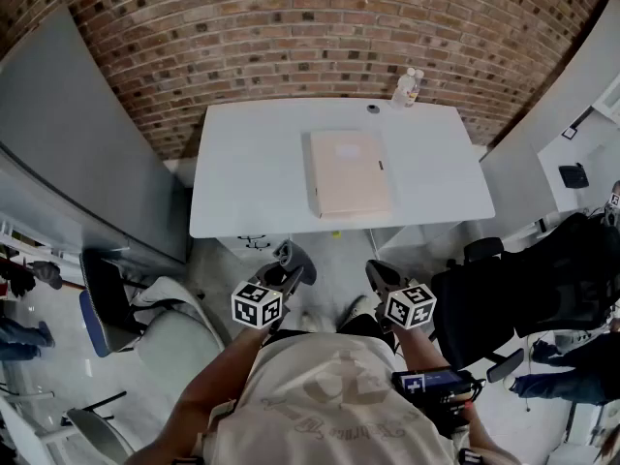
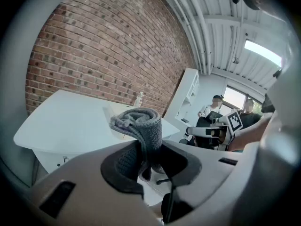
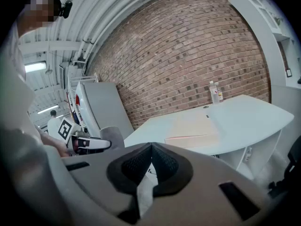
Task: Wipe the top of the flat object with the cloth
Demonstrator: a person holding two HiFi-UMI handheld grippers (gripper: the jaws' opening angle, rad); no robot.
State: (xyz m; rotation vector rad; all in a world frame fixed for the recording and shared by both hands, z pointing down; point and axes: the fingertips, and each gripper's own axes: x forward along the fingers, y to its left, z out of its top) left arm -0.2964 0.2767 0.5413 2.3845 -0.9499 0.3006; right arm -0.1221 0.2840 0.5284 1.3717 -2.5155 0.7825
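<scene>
A brick wall (image 1: 320, 27) runs along the far side of the room, and a white table (image 1: 242, 182) stands against it. The flat object (image 1: 349, 172), a beige rectangular slab, lies on the table a little right of centre, its long side running near to far and its top bare. The person stands at the near side of the table, holding both grippers over the floor, short of the table's near edge and apart from the flat object. The left gripper (image 2: 150, 161) is clamped on a grey cloth (image 2: 141, 124), whose folded end sticks out past the jaws. The right gripper (image 3: 150, 161) has its jaws together with nothing between them. A clear bottle (image 1: 408, 86) stands at the far right edge of the table, with a small dark round thing (image 1: 373, 108) just left of it.
</scene>
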